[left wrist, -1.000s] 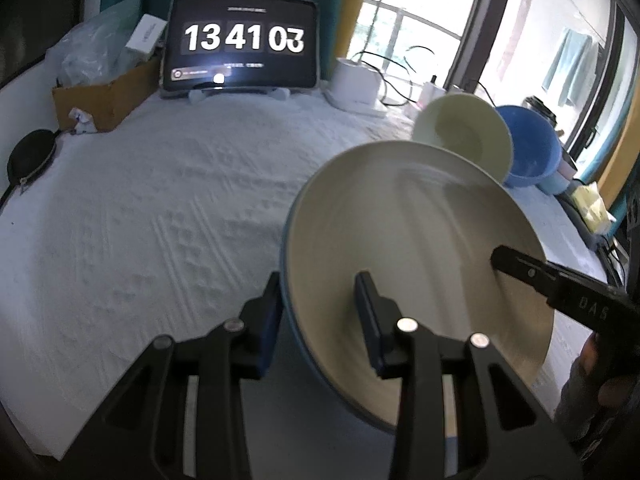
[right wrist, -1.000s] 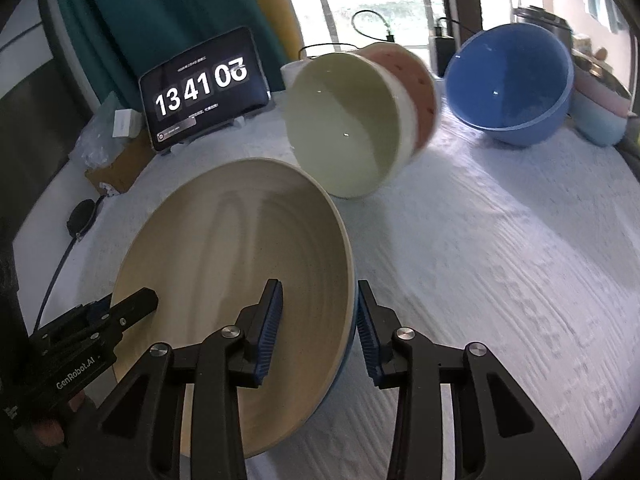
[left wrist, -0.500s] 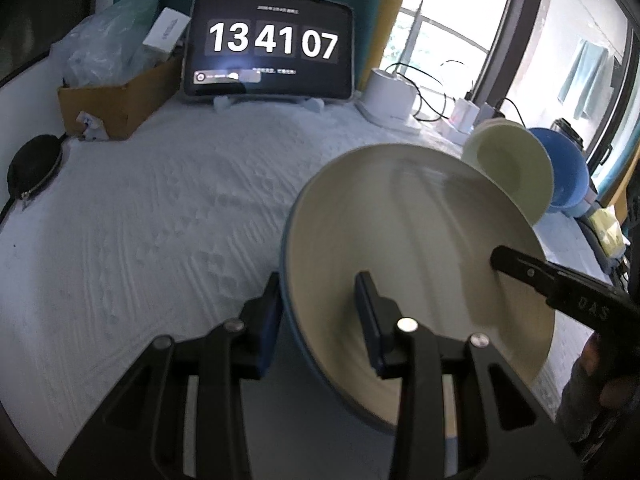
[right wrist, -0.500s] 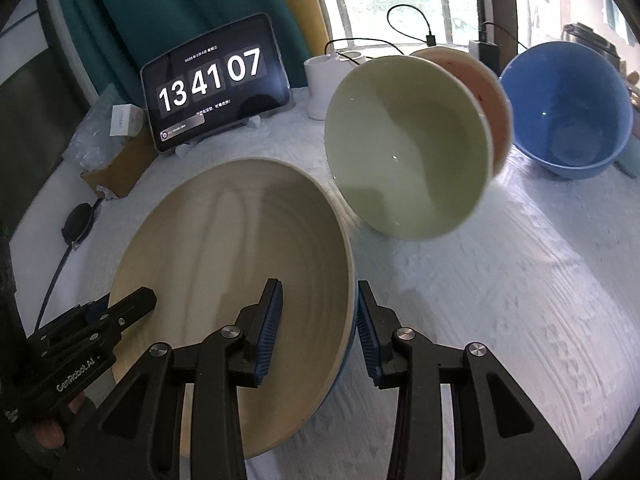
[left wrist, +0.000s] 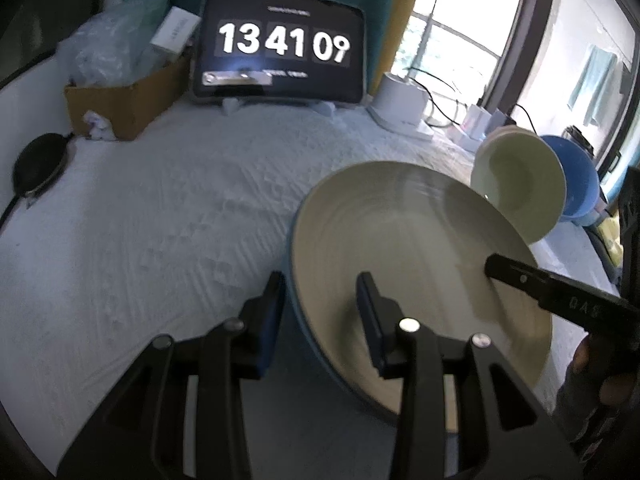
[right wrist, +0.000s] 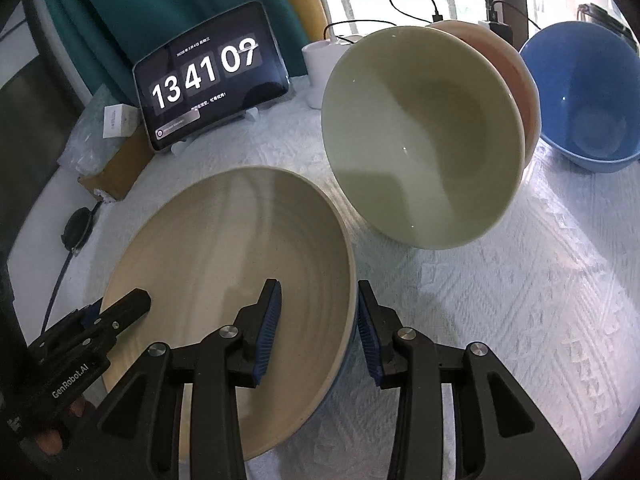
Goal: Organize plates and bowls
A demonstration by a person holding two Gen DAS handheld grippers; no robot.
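Both jaws clamp the beige plate [right wrist: 224, 280] rim: left gripper [left wrist: 320, 312] at nine o'clock, right gripper [right wrist: 318, 320] at three. I'd keep it level approaching the green bowl [right wrist: 420, 136].

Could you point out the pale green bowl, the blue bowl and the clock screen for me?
Green bowl [right wrist: 424, 136]: right wrist view, on its inner wall.
Blue bowl [right wrist: 588, 96]: right wrist view, on its inside, near the bottom.
Clock screen [left wrist: 280, 44]: left wrist view, on the middle digits.
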